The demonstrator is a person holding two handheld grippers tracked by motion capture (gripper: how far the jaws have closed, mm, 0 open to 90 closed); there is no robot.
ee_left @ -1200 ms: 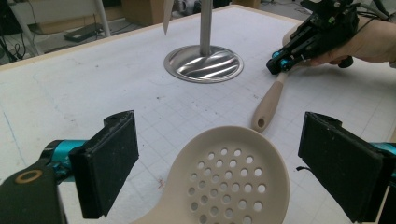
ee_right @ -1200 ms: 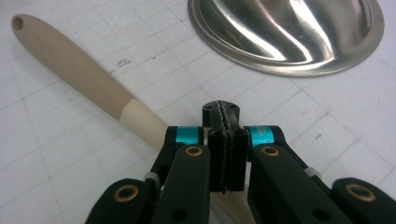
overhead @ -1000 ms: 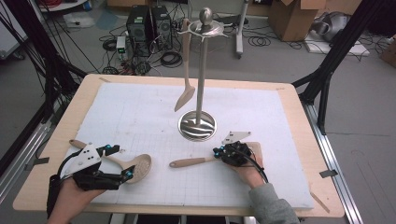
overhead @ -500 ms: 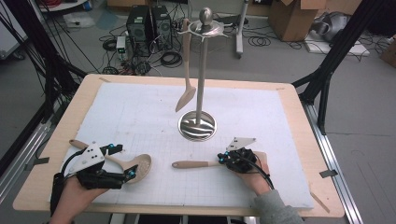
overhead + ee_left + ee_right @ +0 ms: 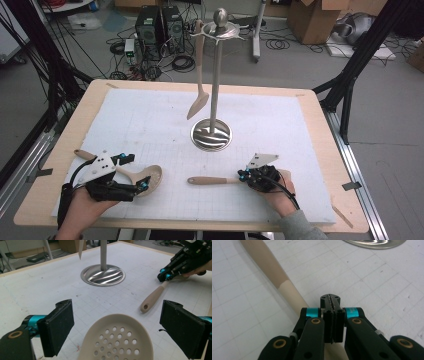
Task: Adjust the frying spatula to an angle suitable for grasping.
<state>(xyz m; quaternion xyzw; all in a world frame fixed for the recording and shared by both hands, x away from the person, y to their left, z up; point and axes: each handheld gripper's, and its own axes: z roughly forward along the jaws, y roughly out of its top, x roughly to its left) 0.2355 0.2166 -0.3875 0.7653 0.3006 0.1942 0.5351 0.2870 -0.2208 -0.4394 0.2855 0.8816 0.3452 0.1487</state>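
Note:
A beige slotted spoon (image 5: pixel 146 178) lies near the front left of the white mat, its handle running back to the left. My left gripper (image 5: pixel 131 173) straddles it, open; in the left gripper view the perforated bowl (image 5: pixel 117 342) sits between the wide black pads (image 5: pixel 61 325) without touching them. A second utensil with a wooden handle (image 5: pixel 210 180) lies at the front right. My right gripper (image 5: pixel 244 175) rests over its far end, jaws shut flat against each other. In the right gripper view the handle (image 5: pixel 267 267) passes under the right gripper (image 5: pixel 330 302), not between its jaws.
A metal utensil stand (image 5: pixel 215 75) with a round base (image 5: pixel 211 134) rises mid-table. A beige spatula (image 5: pixel 199 75) hangs from its top ring. The mat (image 5: pixel 280 125) lies on a wooden table (image 5: pixel 320 120). Cables and boxes are on the floor beyond.
My right gripper has slid right and toward the near edge, and the wooden-handled utensil has shifted slightly right with it. The left gripper and slotted spoon have stayed put.

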